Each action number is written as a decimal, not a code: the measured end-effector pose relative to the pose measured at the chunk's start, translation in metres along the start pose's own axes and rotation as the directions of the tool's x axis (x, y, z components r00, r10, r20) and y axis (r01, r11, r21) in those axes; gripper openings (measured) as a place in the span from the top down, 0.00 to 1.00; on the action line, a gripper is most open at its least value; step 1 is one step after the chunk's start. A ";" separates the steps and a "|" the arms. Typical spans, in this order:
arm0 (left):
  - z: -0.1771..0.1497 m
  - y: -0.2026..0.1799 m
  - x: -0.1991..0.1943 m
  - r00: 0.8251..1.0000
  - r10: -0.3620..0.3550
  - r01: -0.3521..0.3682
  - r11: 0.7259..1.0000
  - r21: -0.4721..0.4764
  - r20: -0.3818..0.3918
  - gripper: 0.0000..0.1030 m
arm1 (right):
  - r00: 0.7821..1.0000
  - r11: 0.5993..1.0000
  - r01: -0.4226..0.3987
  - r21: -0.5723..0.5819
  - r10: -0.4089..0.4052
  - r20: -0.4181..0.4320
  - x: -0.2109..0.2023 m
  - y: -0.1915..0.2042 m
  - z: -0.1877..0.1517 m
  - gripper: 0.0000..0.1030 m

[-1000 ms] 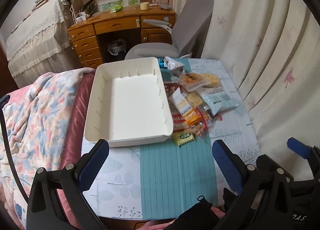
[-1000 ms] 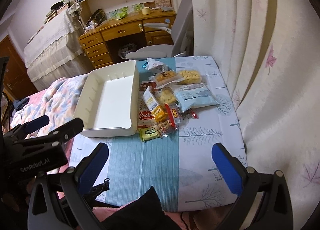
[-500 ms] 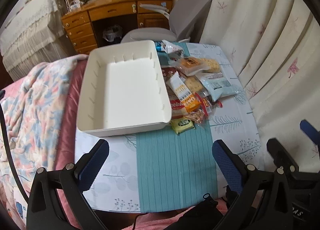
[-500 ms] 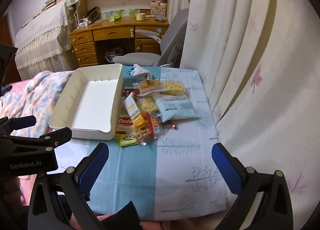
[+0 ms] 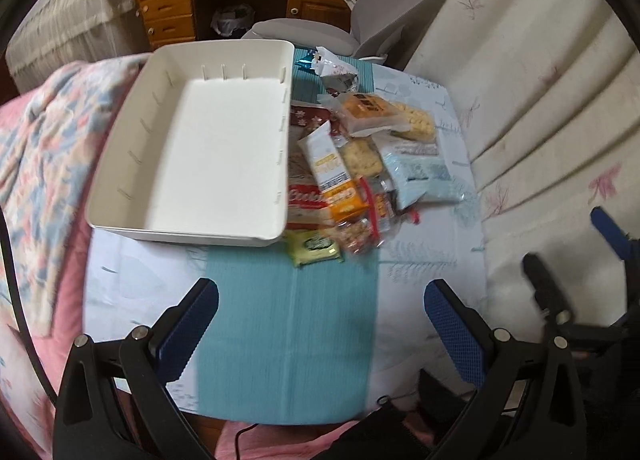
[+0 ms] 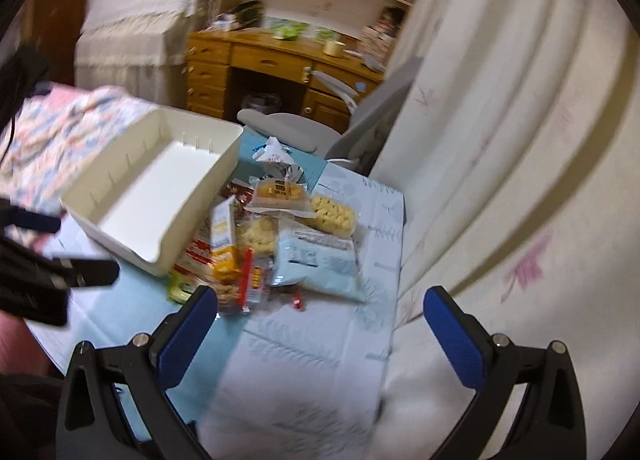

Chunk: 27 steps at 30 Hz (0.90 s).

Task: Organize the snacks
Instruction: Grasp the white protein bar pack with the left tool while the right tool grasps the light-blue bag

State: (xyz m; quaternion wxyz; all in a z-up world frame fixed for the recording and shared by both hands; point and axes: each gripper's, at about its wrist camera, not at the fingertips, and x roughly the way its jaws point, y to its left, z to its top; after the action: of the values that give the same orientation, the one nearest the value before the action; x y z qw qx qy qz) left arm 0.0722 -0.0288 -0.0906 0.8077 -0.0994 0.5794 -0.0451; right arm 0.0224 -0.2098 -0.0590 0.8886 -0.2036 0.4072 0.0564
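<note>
Both the left tool [image 5: 320,312] and right tool [image 6: 320,316] hang wide open and empty near the table [image 5: 288,340], snacks [image 5: 360,164] heaped right of the bare tray [image 5: 120,164], ready for sorting.

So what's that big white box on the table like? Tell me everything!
The white box is a wide, shallow rectangular tray that looks like smooth plastic, with rounded corners and a rolled rim. Thin little ribs stand along its inner walls. Nothing lies inside it. It sits flat on the left part of the table, beside the blanket. The snack pile crowds its right wall, and a red cookie packet looks partly tucked under that edge.
</note>
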 end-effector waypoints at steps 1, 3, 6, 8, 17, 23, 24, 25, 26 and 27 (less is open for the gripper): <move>0.003 -0.004 0.003 1.000 -0.001 0.001 1.000 -0.012 -0.001 0.00 | 1.000 1.000 -0.002 -0.025 0.002 0.000 0.006 -0.002 -0.001 0.00; 0.012 -0.014 0.015 1.000 0.007 -0.007 0.999 -0.050 -0.003 0.00 | 1.000 0.997 -0.018 -0.070 0.018 0.001 0.019 -0.008 -0.003 0.00; 0.026 -0.024 0.030 1.000 0.022 -0.023 0.994 -0.107 -0.013 0.00 | 0.999 0.990 -0.046 -0.136 0.048 0.012 0.047 -0.016 -0.010 0.00; 0.037 -0.029 0.045 0.999 0.038 -0.042 0.986 -0.159 -0.025 0.00 | 0.998 0.984 -0.052 -0.170 0.055 0.018 0.061 -0.017 -0.015 0.00; 0.072 -0.040 0.114 0.986 0.101 -0.137 0.940 -0.313 -0.130 0.01 | 0.992 0.951 -0.117 -0.288 0.124 0.008 0.137 -0.019 -0.039 0.00; 0.086 -0.045 0.153 0.966 0.177 -0.232 0.916 -0.327 -0.191 0.07 | 0.988 0.936 -0.156 -0.315 0.154 -0.031 0.183 -0.013 -0.054 0.06; 0.087 -0.044 0.159 0.959 0.194 -0.255 0.908 -0.332 -0.205 0.07 | 0.987 0.934 -0.158 -0.322 0.153 -0.040 0.190 -0.011 -0.056 0.08; 0.089 -0.044 0.164 0.957 0.199 -0.262 0.904 -0.338 -0.210 0.07 | 0.987 0.931 -0.162 -0.327 0.155 -0.049 0.195 -0.010 -0.057 0.11; 0.091 -0.043 0.168 0.955 0.205 -0.270 0.901 -0.340 -0.213 0.07 | 0.986 0.929 -0.167 -0.331 0.158 -0.056 0.200 -0.010 -0.058 0.12; 0.093 -0.044 0.171 0.952 0.214 -0.280 0.898 -0.339 -0.218 0.07 | 0.985 0.927 -0.173 -0.332 0.162 -0.060 0.205 -0.009 -0.058 0.14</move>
State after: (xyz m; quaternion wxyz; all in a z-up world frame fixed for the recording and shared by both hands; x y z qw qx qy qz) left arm 0.2170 -0.0938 -0.2109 0.7200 -0.1693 0.6541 0.1584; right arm 0.1196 -0.2553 -0.2430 0.8263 -0.3174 0.4212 0.1976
